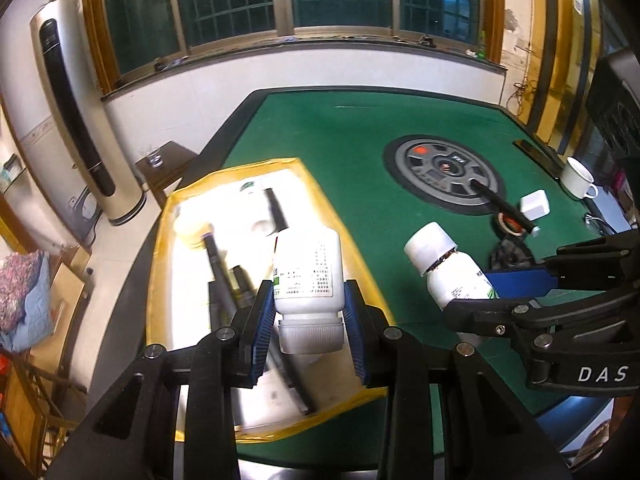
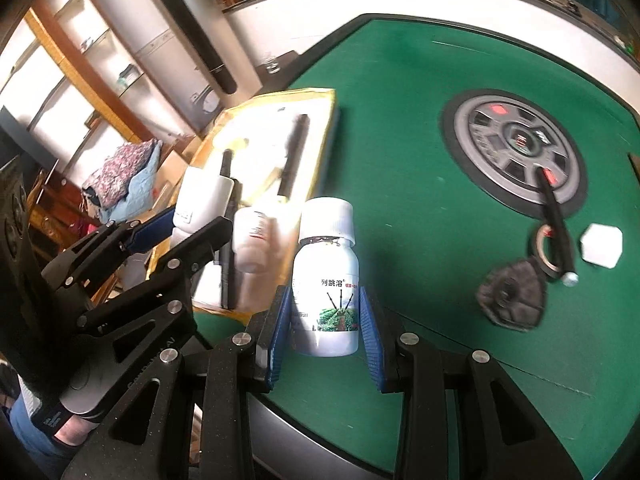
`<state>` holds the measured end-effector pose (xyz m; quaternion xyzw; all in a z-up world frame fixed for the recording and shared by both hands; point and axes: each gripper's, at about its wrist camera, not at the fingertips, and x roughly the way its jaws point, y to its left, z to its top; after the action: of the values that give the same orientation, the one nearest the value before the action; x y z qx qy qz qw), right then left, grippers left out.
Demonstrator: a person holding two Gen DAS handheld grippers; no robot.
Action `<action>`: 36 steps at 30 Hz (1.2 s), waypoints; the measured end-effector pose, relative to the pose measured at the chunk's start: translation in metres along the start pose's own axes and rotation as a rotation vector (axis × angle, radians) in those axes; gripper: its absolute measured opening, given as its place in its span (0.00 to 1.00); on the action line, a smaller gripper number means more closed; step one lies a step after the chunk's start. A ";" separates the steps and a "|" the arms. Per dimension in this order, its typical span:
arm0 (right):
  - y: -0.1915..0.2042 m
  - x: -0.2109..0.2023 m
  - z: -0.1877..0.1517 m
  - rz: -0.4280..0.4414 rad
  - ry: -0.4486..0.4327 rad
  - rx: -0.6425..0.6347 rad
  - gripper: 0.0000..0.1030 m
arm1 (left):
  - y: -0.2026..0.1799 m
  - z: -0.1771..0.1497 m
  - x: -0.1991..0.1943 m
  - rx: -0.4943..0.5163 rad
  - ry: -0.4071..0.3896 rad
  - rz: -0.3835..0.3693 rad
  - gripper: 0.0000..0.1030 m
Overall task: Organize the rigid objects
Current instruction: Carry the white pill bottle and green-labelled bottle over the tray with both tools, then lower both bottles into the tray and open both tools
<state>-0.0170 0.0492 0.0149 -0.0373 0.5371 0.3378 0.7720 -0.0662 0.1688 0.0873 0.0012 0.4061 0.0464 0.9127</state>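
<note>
1. Tray (image 1: 160, 264), yellow-rimmed, sits at the left edge of the green table (image 1: 360, 140); it already holds pens and small bottles.
2. The left gripper (image 1: 308, 320) pinches a white bottle (image 1: 308, 272) cap toward the camera, base pointing away, and hangs above the tray's right part.
3. The right gripper (image 2: 324, 320) clamps a labelled bottle (image 2: 326, 280) by the body, cap away from the claw, above the green felt just right of the tray.
4. Judging by this, the left hand is nearer a drop; the right must shift leftward.
</note>
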 end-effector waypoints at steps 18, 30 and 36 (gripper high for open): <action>0.050 0.038 0.024 0.035 0.041 -0.063 0.30 | 0.051 -0.011 0.018 -0.033 0.047 0.038 0.30; 0.061 0.056 0.024 0.033 0.085 -0.075 0.30 | 0.067 -0.020 0.033 -0.024 0.077 0.055 0.30; 0.065 0.063 0.023 0.028 0.104 -0.075 0.30 | 0.070 -0.022 0.040 -0.021 0.090 0.053 0.30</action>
<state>-0.0224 0.1390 -0.0098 -0.0762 0.5641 0.3662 0.7362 -0.0614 0.2412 0.0459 0.0004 0.4461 0.0750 0.8918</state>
